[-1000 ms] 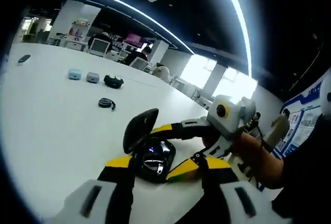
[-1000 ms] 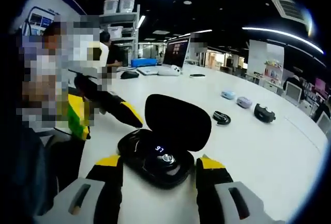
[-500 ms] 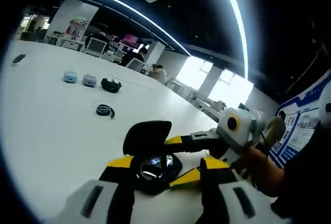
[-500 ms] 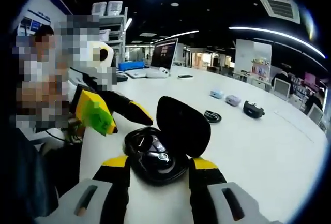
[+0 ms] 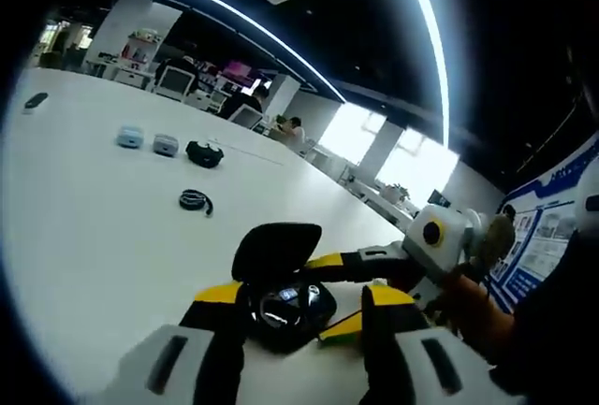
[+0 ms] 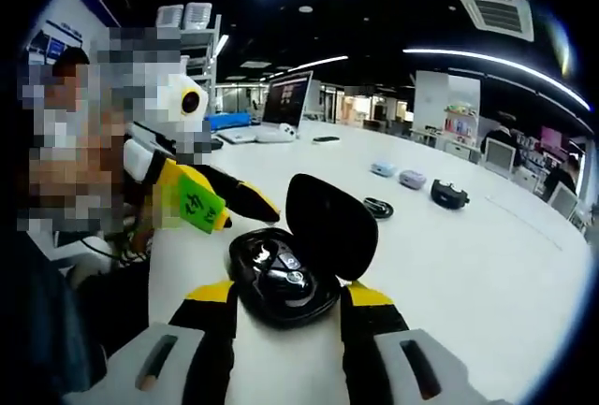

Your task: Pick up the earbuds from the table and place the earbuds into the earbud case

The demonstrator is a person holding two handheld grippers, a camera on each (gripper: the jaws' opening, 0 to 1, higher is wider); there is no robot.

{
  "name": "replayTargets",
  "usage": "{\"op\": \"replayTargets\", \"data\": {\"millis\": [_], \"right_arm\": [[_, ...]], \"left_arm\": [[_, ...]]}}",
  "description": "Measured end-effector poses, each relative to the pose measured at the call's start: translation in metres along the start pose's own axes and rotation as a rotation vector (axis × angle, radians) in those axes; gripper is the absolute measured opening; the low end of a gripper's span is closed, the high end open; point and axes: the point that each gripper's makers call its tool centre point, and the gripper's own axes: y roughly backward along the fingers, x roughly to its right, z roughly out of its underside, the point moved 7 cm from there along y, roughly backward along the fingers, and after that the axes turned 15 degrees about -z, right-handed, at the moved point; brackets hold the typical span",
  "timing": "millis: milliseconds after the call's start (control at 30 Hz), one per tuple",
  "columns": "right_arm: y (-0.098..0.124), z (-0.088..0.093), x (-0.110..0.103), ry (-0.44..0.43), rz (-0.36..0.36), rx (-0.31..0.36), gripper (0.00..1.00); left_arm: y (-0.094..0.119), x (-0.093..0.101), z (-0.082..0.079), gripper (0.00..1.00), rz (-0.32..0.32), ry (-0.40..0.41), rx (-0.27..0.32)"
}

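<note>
1. Jaws of my left gripper (image 5: 292, 316) sit on both sides of the open black earbud case (image 5: 284, 300), touching its base, clamped on it.
2. My right gripper (image 6: 285, 304) has the case (image 6: 284, 281) between its jaws too; whether it squeezes, I cannot tell. An earbud (image 6: 294, 279) lies inside.
3. The white table (image 5: 103, 209) is wide and bare around the case.
4. Farther out lie a black cable coil (image 5: 195, 201) and small pouches (image 5: 166, 144).
5. Far back are desks, monitors and long ceiling lights (image 5: 426, 31).

Nothing can be read for certain: the green tag (image 6: 198, 205) on the left gripper (image 6: 245, 207) bears black marks too blurred to make out.
</note>
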Motion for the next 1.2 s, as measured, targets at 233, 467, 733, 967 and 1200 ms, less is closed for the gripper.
{"op": "replayTargets", "data": {"millis": [233,467,733,967,1200], "right_arm": [[0.020,-0.004,0.005,-0.014,-0.001,0.023,0.43],[0.054,-0.020,0.034,0.042,0.065,-0.015,0.43],[0.067,-0.046,0.082,0.117,0.113,-0.095,0.40],[0.022,-0.049,0.120,0.129,0.076,-0.198,0.40],[-0.020,-0.055,0.145,0.160,0.018,-0.302,0.38]], "left_arm": [[0.020,-0.015,-0.007,0.52,-0.062,-0.005,0.035],[0.046,-0.037,-0.002,0.53,-0.212,-0.044,-0.035],[0.067,-0.043,-0.014,0.54,-0.298,-0.184,-0.042],[0.072,-0.043,-0.008,0.54,-0.293,-0.189,-0.054],[0.078,-0.036,-0.001,0.56,-0.304,-0.215,-0.075]]}}
